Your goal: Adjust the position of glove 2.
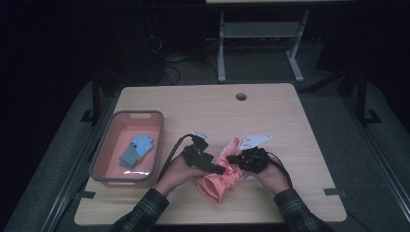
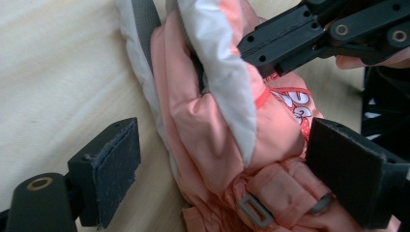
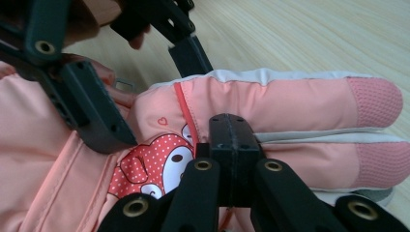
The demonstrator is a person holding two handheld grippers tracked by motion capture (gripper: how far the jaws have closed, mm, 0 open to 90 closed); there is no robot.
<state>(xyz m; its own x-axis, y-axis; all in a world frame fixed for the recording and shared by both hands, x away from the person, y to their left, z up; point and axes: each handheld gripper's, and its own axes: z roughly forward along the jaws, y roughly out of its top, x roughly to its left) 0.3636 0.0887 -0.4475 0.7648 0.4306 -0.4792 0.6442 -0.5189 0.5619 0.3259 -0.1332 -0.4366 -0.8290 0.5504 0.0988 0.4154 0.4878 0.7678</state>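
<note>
A salmon-pink padded glove with a cartoon patch lies on the wooden table between both hands. My left gripper is open. In the left gripper view its jaws stand wide on either side of the glove near the strap buckle, and the left pad is clear of the fabric. My right gripper is shut, and its closed tips pinch the glove at the base of its fingers. The left gripper view also shows the right gripper meeting the glove's grey-white edge.
A pink bin with a grey rim stands at the table's left, with a blue glove inside. A cable hole sits near the far edge. Beyond the table are the legs of another table.
</note>
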